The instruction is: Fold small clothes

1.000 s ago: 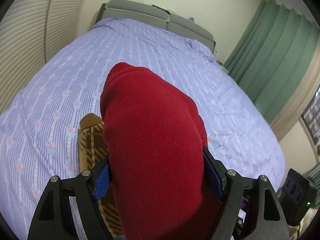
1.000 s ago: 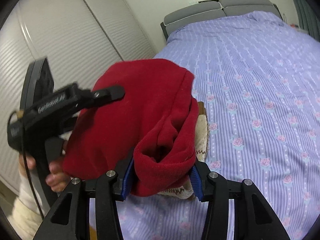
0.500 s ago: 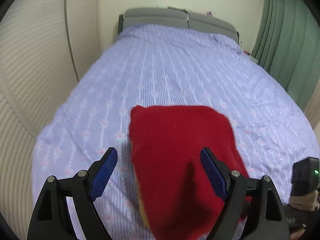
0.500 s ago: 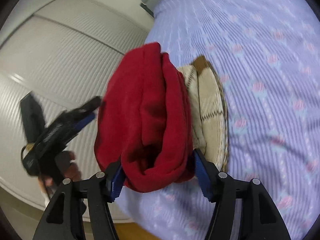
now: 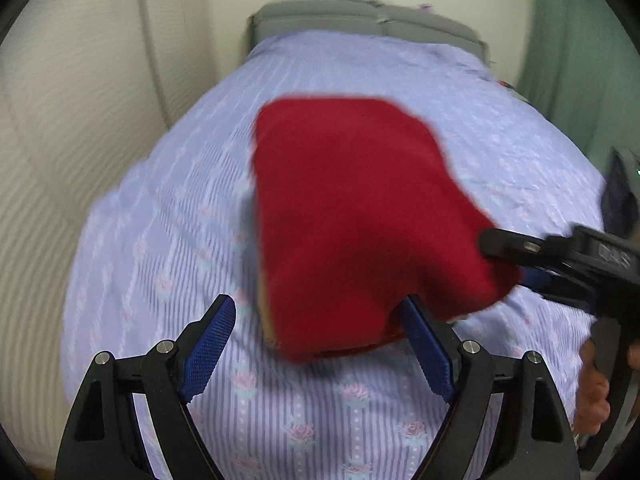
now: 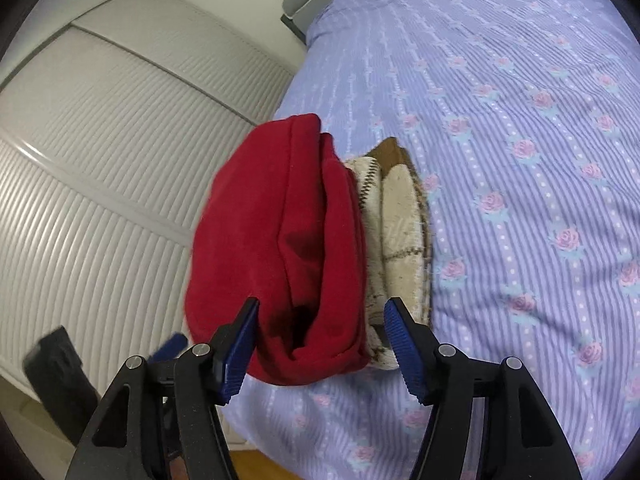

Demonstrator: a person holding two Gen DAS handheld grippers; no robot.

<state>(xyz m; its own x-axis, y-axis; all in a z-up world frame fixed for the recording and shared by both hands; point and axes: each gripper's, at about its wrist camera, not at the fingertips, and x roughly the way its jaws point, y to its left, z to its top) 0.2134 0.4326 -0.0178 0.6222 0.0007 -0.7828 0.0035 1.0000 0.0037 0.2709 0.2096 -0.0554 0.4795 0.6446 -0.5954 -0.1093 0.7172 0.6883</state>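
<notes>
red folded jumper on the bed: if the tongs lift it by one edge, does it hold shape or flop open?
The red jumper is soft fleece in loose rolled layers, so it would probably sag and unfold. It looks light. It lies on a checked garment, which may drag along.

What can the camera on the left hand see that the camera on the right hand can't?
Only the left wrist view shows the green curtain, the whole grey headboard, and the right gripper reaching in from the side with a hand behind it.

Only the right wrist view shows the folded beige-and-brown checked garment under the red one, and a strip of wooden floor.

Both show the folded red garment on the purple rose-patterned bedsheet, and the white slatted wardrobe doors.
</notes>
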